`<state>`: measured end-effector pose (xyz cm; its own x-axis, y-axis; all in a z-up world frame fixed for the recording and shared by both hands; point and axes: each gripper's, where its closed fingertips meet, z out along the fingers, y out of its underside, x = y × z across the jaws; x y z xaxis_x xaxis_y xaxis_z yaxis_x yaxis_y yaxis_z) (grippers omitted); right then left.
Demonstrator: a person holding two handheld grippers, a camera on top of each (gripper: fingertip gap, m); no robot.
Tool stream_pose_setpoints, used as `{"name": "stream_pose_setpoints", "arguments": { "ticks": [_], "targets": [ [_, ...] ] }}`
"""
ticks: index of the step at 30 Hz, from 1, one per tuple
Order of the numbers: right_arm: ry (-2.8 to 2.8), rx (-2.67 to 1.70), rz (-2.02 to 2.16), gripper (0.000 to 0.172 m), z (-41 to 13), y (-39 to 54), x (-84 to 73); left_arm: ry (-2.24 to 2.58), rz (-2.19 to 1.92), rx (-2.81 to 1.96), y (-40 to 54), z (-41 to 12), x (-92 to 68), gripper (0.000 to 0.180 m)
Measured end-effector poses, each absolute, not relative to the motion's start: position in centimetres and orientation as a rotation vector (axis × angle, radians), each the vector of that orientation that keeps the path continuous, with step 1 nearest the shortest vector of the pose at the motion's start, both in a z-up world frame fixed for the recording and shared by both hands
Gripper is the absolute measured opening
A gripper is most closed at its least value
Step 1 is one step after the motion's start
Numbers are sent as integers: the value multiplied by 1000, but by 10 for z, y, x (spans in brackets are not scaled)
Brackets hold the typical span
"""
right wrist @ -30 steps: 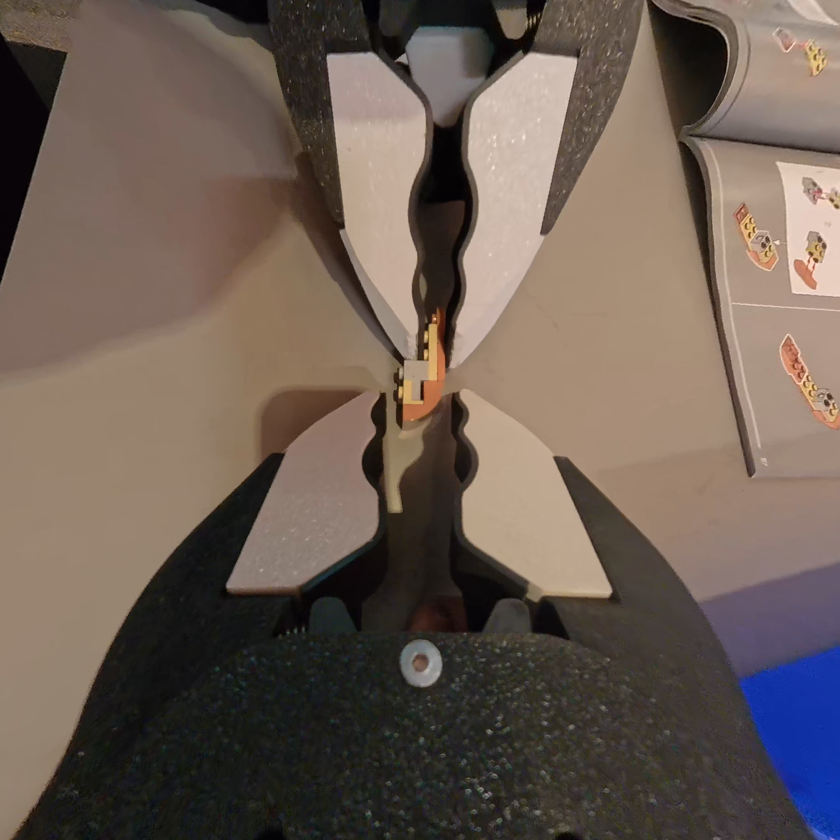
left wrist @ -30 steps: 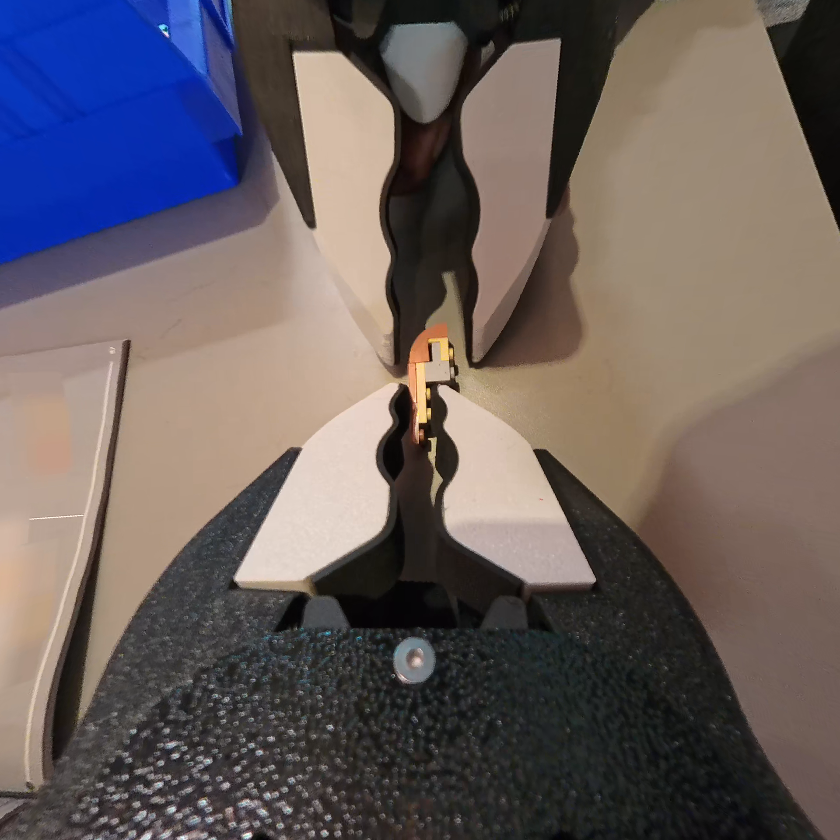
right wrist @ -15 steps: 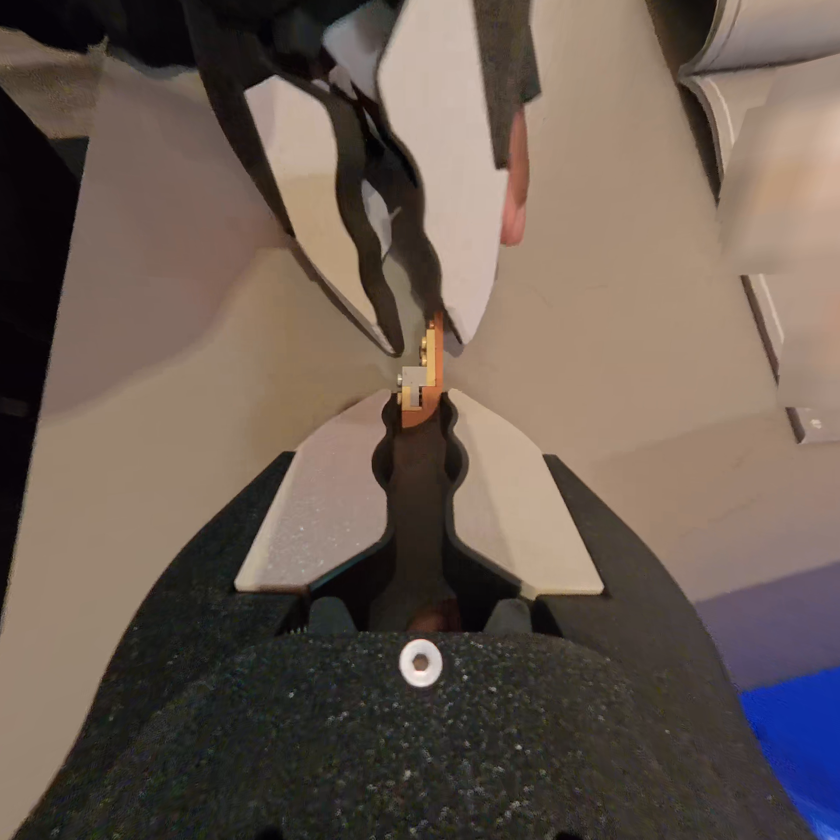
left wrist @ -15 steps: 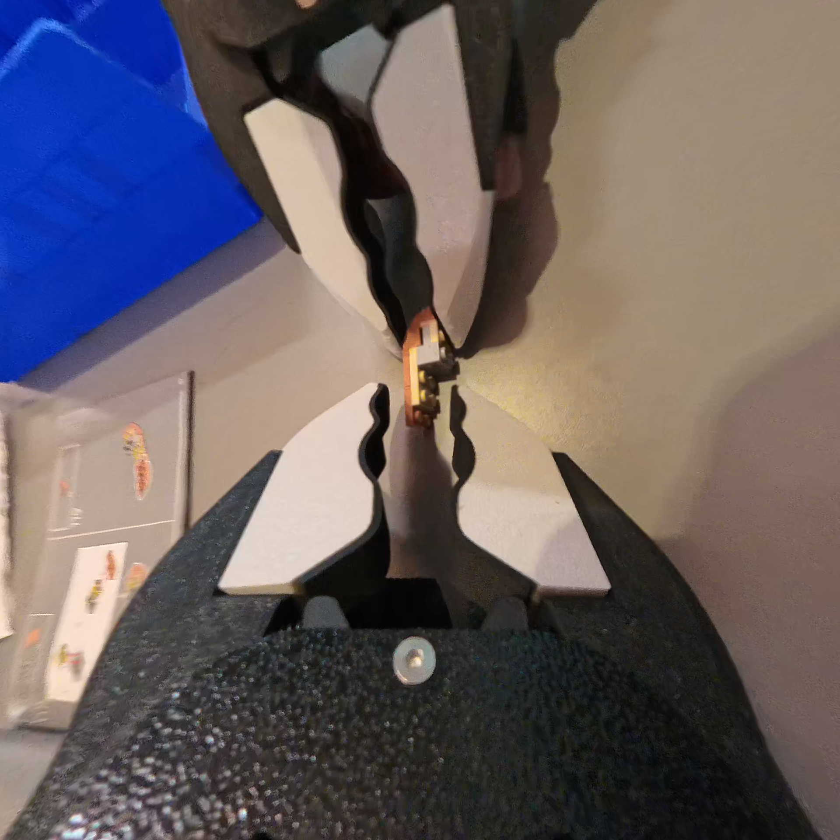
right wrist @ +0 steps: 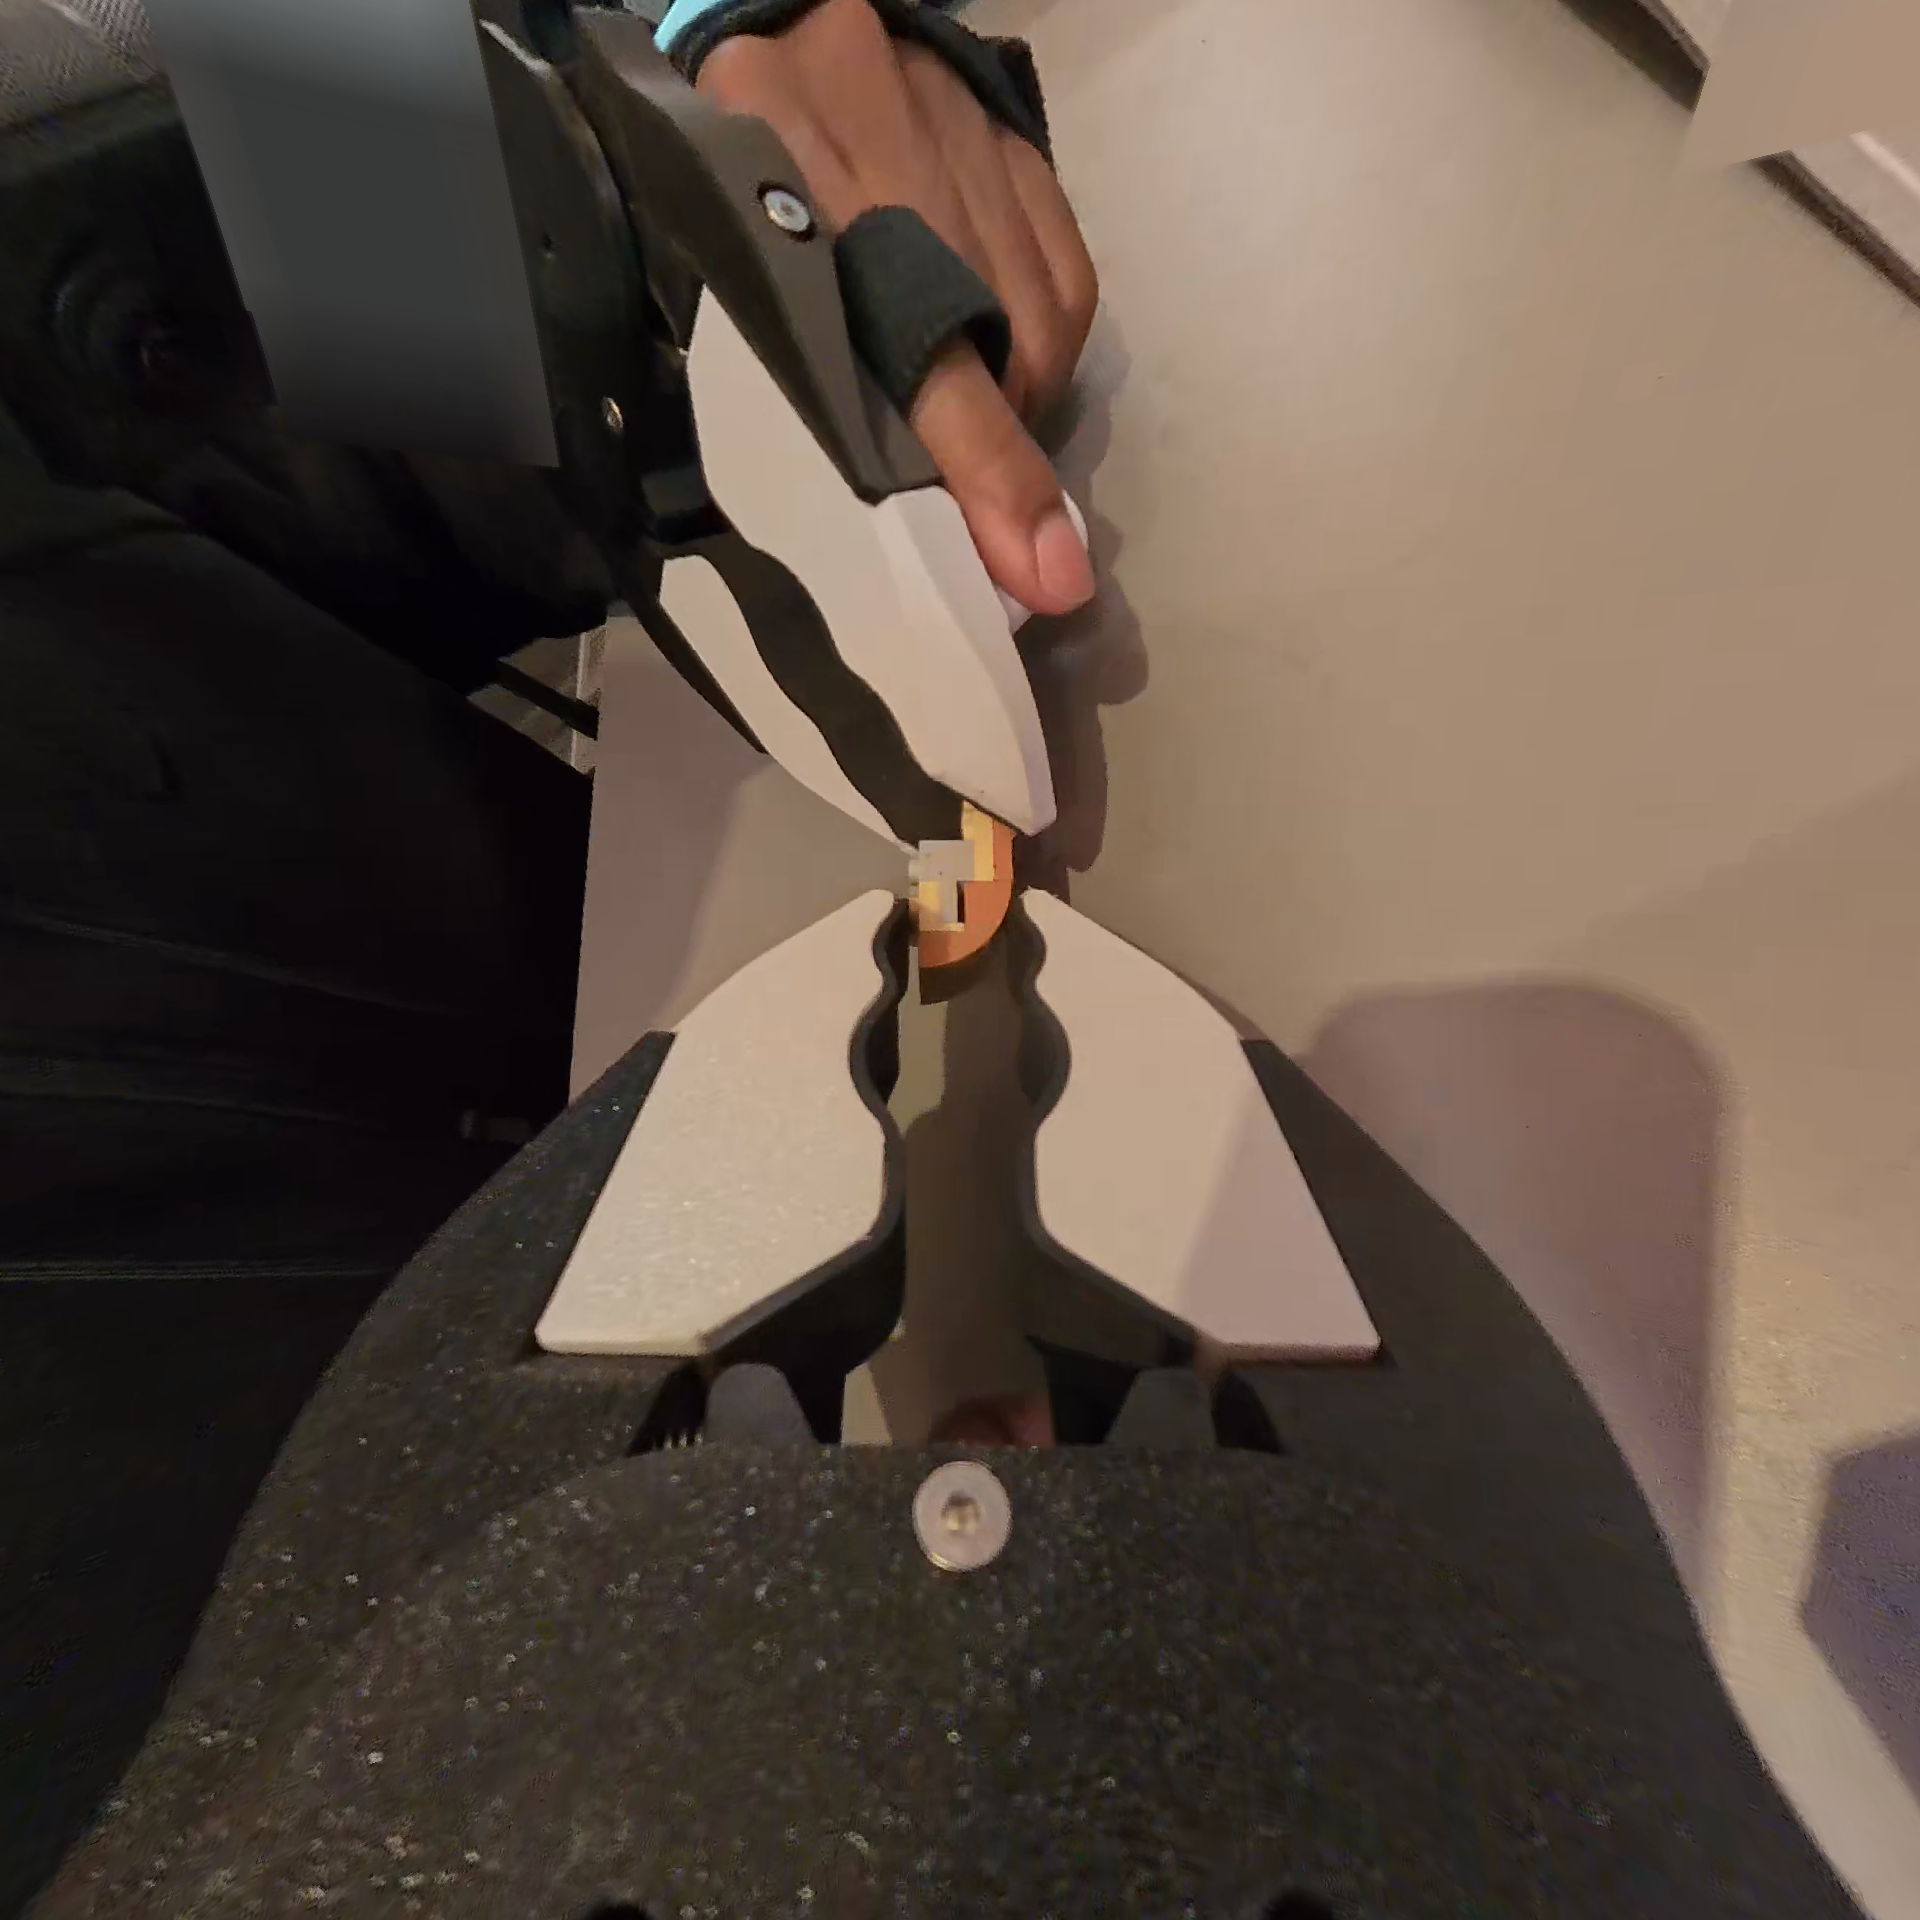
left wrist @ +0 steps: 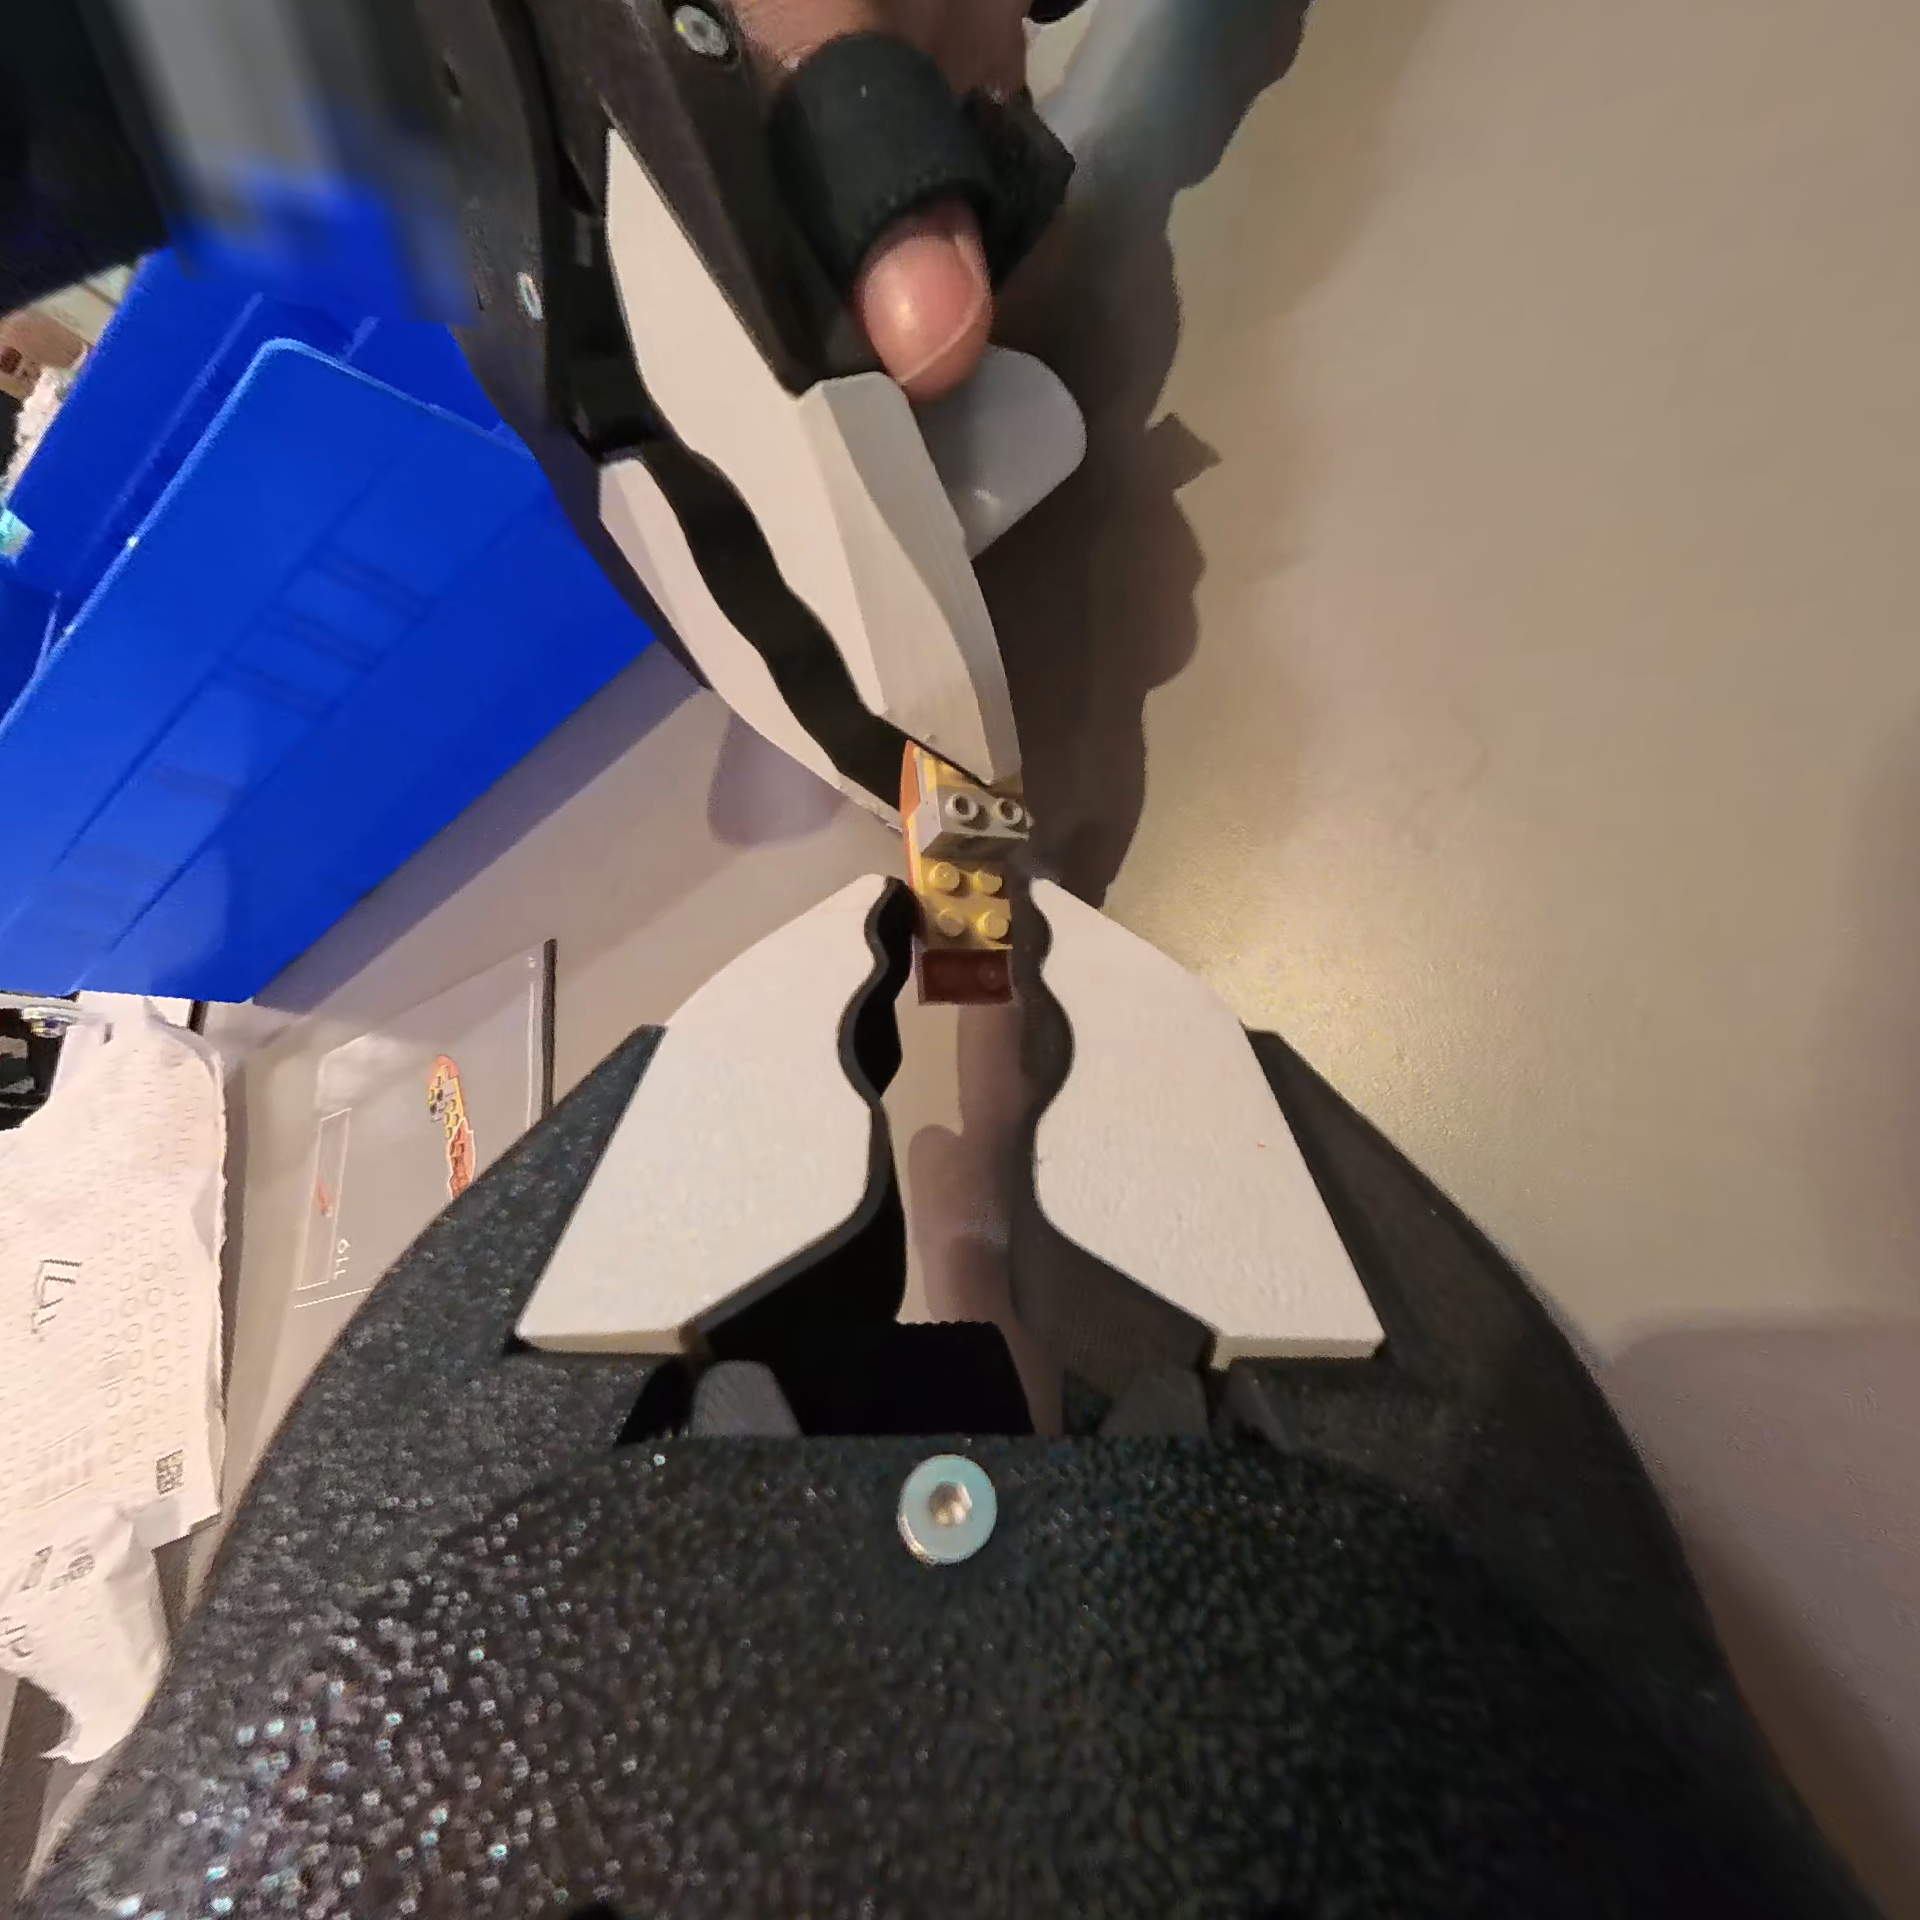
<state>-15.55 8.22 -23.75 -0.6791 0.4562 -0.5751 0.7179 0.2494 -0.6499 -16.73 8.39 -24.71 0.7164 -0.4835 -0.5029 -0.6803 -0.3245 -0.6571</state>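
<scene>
At far left a blue bin (left wrist: 312,675) stands, with a paper towel (left wrist: 104,1195) and a booklet (left wrist: 416,1122) below it. At centre, above the table (left wrist: 1507,727), a small brick model (left wrist: 961,914) is held in the air. Since a second ago it has been turned, so its studs now face the left camera. Its near end is flanked by the left gripper (left wrist: 961,885), which was loosened meanwhile; pad contact cannot be told. The far end is clamped by the right gripper (right wrist: 958,902).

Brick assembly (left wrist: 964,883) now rolled studs-up.
</scene>
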Motion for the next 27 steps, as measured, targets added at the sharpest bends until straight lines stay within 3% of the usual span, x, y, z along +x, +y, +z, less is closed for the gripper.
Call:
{"name": "stream_pose_setpoints", "arguments": {
  "ticks": [4, 8, 17, 23, 27],
  "targets": [
    [2313, 1114, -1373, 19, -241, 84, -158, 859, 227, -2058, 83, -251, -169, 18],
    [2564, 1090, -1378, 33, -245, 91, -168, 724, 40, -2171, 80, -255, -167, 18],
    [3026, 710, -1373, 36, -247, 84, -165, 431, -191, -2329, 75, -264, -176, 18],
    [3167, 720, -1285, 19, -257, 84, -173, 432, -205, -2330, 74, -264, -175, 18],
    [3156, 732, -1295, 18, -257, 85, -173, 443, -192, -2320, 74, -264, -175, 21]
  ]
}}
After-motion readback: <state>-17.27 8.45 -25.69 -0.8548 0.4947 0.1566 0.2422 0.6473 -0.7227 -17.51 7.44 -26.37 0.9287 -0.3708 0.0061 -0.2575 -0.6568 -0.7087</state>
